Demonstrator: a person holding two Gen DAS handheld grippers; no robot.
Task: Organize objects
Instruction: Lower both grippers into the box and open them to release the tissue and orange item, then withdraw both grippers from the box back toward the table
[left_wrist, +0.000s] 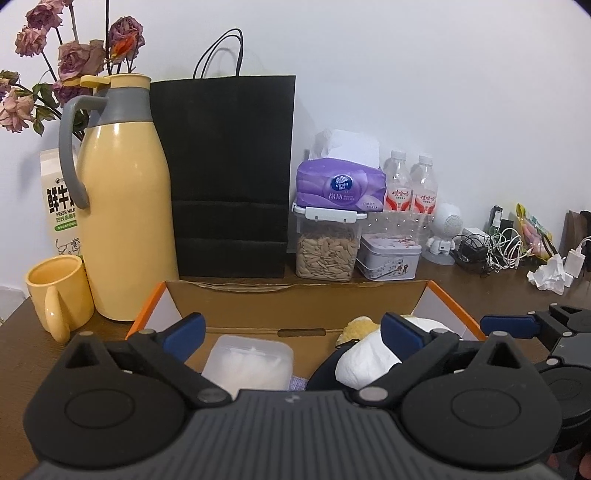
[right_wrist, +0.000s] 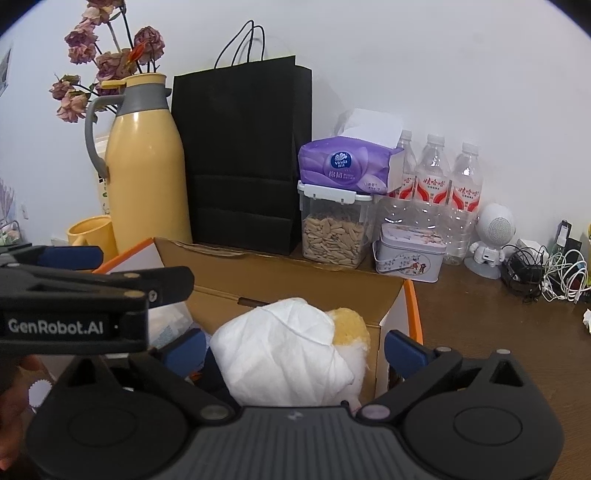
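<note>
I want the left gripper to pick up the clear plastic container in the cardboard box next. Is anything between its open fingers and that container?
Nothing visible blocks it. The left gripper is open, and the clear plastic container lies in the cardboard box directly below the gap. The white bundle sits to its right, by the right finger, apart from the container.

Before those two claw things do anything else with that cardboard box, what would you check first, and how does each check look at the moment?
1. Left gripper jaws open, nothing pinched: ok.
2. Right gripper jaws open, though the white bundle sits between them; whether a pad touches it: cannot tell.
3. Clear plastic container inside the cardboard box: ok.
4. Room left on the box floor: cannot tell.
5. Yellow thermos upright beside the box: ok.
6. Crumpled tissue out on the table: not ok.
</note>
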